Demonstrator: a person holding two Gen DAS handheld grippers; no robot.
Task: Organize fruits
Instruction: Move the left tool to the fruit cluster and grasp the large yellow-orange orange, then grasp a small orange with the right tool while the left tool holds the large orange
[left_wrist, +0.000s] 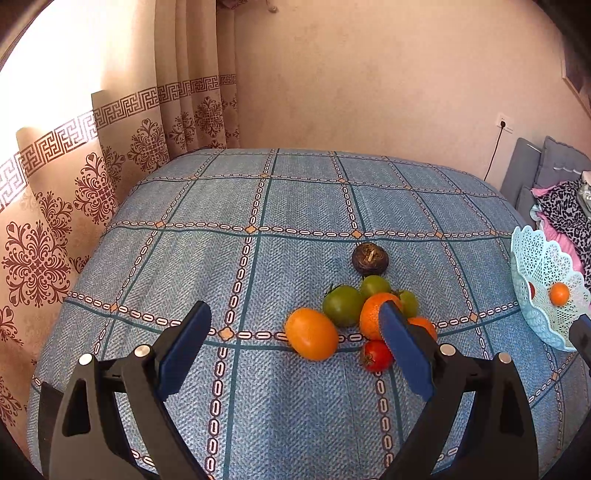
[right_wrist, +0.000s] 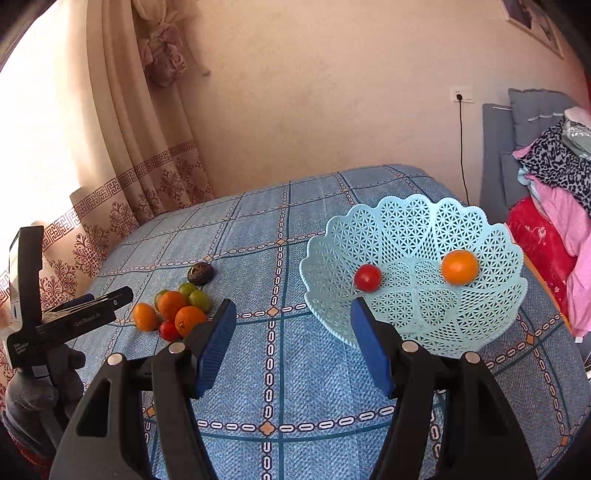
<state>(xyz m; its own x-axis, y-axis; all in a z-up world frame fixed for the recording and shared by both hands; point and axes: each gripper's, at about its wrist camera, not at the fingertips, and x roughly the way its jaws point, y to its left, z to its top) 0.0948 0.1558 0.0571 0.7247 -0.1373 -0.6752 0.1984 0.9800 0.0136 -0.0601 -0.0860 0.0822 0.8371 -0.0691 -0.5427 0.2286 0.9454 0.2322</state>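
Blue checked worktop (right_wrist: 280, 369): fruit pile (left_wrist: 354, 317) at 10 o'clock of basket (right_wrist: 413, 317); left tongs (left_wrist: 295, 339) and right tongs (right_wrist: 293, 336) gape, empty.

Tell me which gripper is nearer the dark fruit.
Left. The left gripper hovers open just short of the fruit pile, with the dark fruit behind it. The right gripper is open off to the side, by the basket.

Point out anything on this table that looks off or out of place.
One thing stands out: a dark, wrinkled, shrivelled-looking fruit sits alone just beyond the fresh fruit pile. The basket holds only two pieces.
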